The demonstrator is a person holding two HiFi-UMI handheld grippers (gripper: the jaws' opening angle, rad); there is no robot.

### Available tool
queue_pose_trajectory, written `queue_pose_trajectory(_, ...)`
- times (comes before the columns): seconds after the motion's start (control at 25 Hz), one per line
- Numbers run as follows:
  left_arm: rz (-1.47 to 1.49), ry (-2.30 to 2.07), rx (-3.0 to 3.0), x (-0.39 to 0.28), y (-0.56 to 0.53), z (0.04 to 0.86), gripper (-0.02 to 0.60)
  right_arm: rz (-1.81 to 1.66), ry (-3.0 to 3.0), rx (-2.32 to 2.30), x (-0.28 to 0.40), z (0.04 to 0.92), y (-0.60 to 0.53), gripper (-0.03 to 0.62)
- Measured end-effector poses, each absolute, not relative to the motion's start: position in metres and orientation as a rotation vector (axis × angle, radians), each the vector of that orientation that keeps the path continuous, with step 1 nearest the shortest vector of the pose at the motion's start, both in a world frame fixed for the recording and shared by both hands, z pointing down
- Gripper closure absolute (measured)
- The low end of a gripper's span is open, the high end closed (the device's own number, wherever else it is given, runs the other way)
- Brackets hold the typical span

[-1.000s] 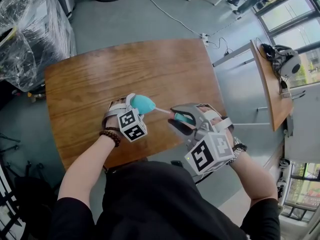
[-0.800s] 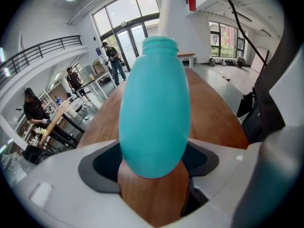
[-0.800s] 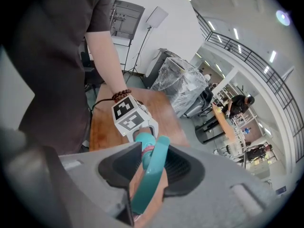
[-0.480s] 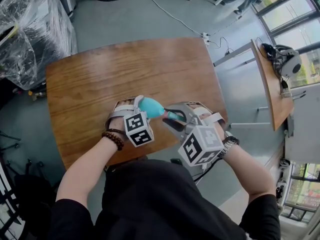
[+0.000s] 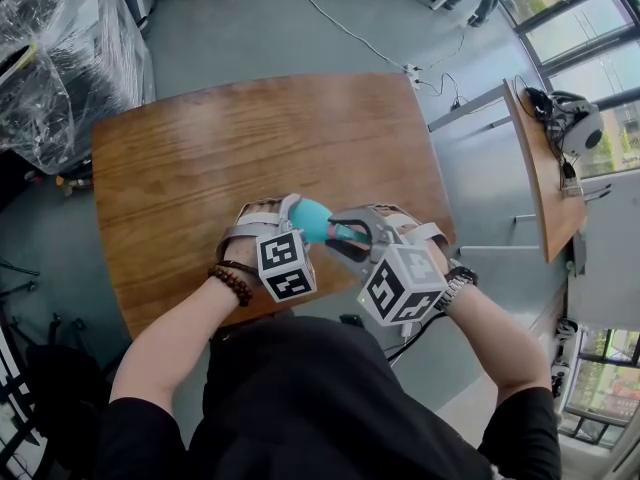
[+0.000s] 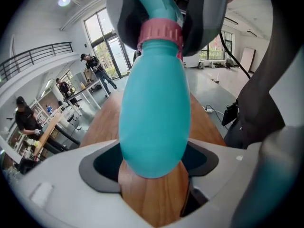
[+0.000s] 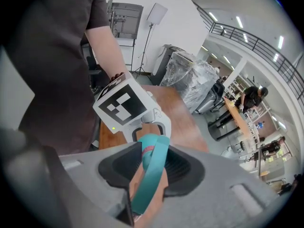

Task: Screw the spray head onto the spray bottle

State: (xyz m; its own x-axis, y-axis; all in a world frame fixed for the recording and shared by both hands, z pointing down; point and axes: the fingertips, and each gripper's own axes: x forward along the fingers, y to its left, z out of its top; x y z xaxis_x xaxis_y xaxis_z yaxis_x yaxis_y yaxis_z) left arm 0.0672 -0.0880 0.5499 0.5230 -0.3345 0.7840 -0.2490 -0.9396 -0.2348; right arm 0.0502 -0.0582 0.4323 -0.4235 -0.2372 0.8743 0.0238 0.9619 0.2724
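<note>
Our left gripper (image 6: 153, 172) clamps the spray bottle (image 6: 154, 108) above the near edge of the table (image 5: 200, 158). Our right gripper (image 7: 149, 172), closed on the spray head (image 7: 153, 160), has moved it in. Its pink collar (image 6: 160, 32) now meets the neck, ready for twisting.

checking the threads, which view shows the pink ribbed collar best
The left gripper view: the pink ribbed collar shows large, atop the teal plastic bottle. The right gripper view catches only a pink sliver; the head view shows nothing clear.
</note>
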Motion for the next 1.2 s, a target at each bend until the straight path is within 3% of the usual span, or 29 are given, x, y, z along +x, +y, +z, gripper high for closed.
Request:
queue_pose_trajectory(0.6,-1.258,0.441,-2.879,0.079,-0.068,0.554,0.175,-0.225,-1.978,0.093,0.051,0.437,-0.05,0.462)
queue_pose_trajectory(0.84,-1.231,0.45,-2.89,0.078,-0.069,0.552,0.175,-0.214,-1.989,0.088,0.053,0.433,-0.048,0.429)
queue_pose_trajectory(1.2,-1.217,0.455,-2.881,0.074,-0.071,0.547,0.176,-0.246,-1.986,0.119,0.064,0.428,-0.052,0.446)
